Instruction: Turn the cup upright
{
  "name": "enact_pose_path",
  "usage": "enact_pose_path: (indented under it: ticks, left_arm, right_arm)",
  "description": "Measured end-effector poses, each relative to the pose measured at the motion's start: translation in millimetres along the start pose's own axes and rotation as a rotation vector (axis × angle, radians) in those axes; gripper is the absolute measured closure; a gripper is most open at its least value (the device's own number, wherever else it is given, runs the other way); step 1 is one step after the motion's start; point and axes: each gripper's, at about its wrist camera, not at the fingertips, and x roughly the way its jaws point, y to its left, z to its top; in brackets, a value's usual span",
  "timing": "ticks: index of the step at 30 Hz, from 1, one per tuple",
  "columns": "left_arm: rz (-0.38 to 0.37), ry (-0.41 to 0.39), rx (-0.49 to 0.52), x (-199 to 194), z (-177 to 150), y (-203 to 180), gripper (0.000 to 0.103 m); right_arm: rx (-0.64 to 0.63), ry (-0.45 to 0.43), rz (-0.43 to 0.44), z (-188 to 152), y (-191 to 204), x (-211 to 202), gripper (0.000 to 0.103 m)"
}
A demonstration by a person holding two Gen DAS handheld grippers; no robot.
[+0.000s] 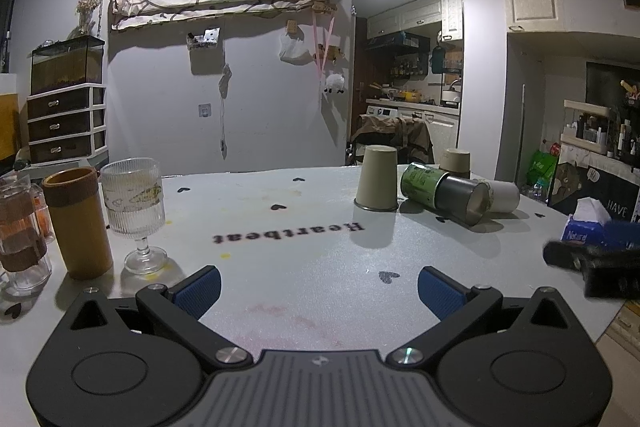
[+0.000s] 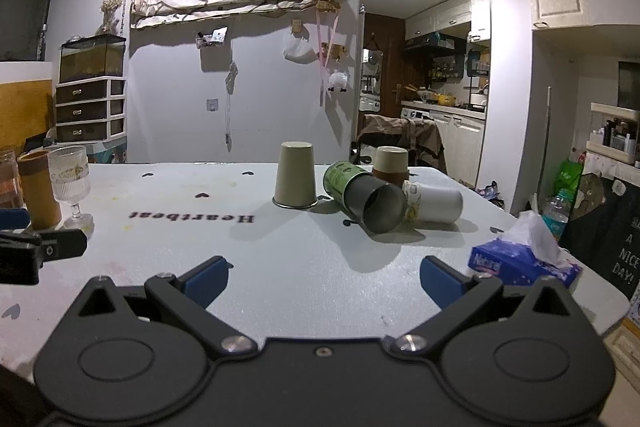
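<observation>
A beige cup (image 1: 377, 179) (image 2: 295, 175) stands upside down on the grey table (image 1: 280, 251) (image 2: 280, 251). Right of it a green-labelled metal cup (image 1: 444, 193) (image 2: 364, 197) lies on its side, open end toward me. A white cup (image 1: 502, 195) (image 2: 434, 203) lies on its side beside it. A beige-and-brown cup (image 1: 455, 163) (image 2: 391, 165) stands upside down behind them. My left gripper (image 1: 319, 287) is open and empty above the near table. My right gripper (image 2: 324, 277) is open and empty, well short of the cups.
At the left stand a brown tumbler (image 1: 78, 223) (image 2: 39, 191), a ribbed stem glass (image 1: 134, 211) (image 2: 72, 183) and a glass jar (image 1: 20, 231). A blue tissue box (image 1: 588, 227) (image 2: 524, 259) sits near the table's right edge. The other gripper shows at each view's side.
</observation>
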Motion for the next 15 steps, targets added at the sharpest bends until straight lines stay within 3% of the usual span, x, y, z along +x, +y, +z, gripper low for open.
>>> enact_pose_path:
  ticks: [8,15]
  left_arm:
    - [-0.011,0.017,0.011,16.1,-3.4,6.5,0.000]
    - [0.009,0.035,0.016,35.1,-2.3,16.8,0.000]
  right_arm:
    - [-0.024,-0.016,0.009,47.0,-0.5,67.0,0.000]
    - [-0.033,0.038,0.059,113.7,7.0,162.6,0.000]
